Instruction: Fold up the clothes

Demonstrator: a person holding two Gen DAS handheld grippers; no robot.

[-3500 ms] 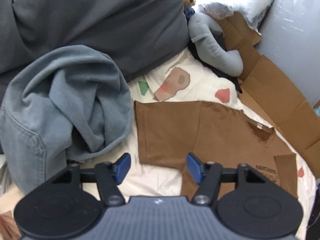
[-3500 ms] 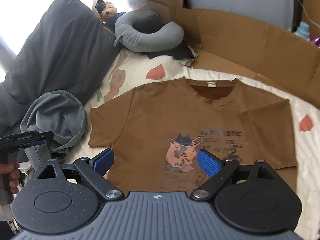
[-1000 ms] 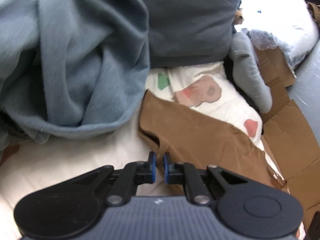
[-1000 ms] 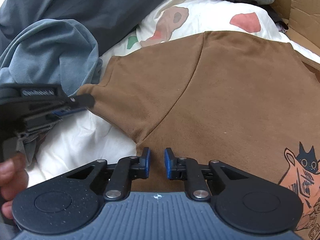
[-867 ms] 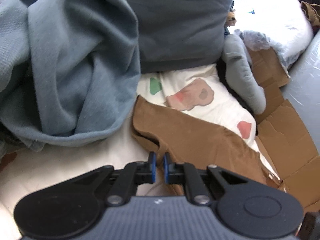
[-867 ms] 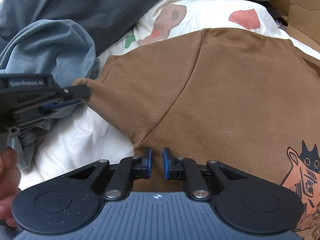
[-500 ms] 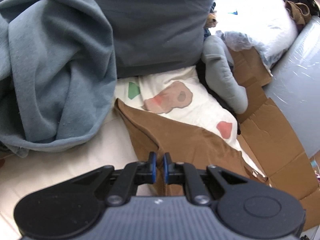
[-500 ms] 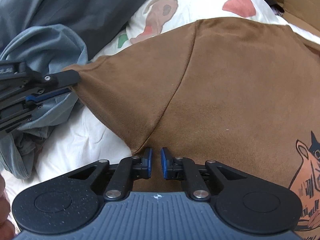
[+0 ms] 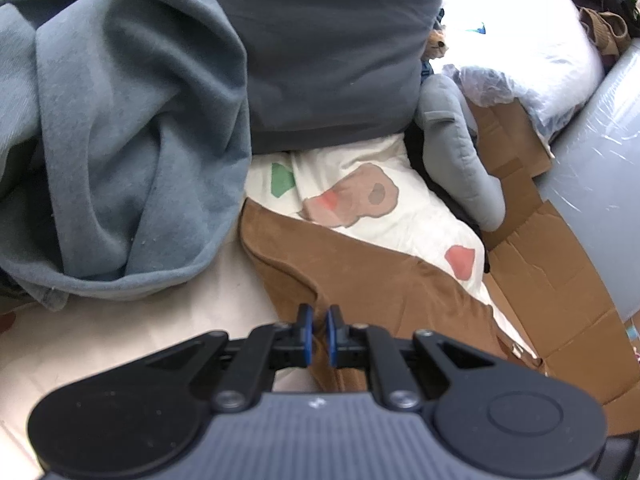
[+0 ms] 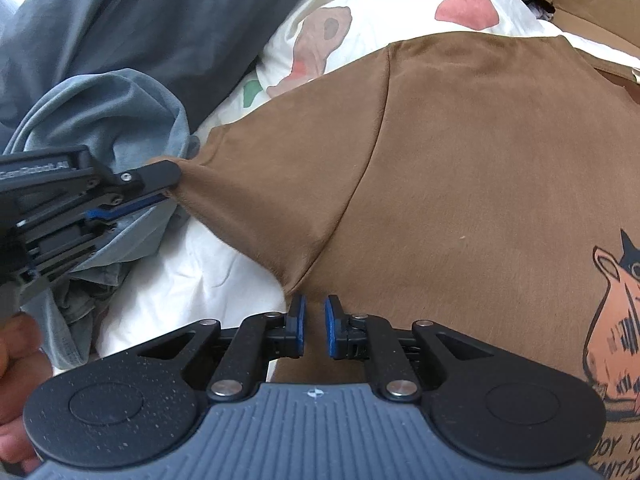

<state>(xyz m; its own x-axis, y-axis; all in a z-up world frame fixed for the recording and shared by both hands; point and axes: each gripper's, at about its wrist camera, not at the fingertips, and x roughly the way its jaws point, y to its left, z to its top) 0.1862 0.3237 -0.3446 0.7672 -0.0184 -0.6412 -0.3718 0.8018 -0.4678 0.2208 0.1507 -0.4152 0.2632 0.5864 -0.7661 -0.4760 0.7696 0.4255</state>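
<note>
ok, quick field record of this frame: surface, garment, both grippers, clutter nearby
surface: white sheet with coloured patches
garment: brown t-shirt, print side up, left sleeve drawn out into a taut point
left gripper: shut on the sleeve edge of the brown t-shirt
right gripper: shut on the brown t-shirt at its side edge below the sleeve; jaws have just been closing
clutter: blue-grey garment bunched beside the sleeve, dark grey pillow behind it, grey neck pillow, flattened cardboard
fold: not yet made
</note>
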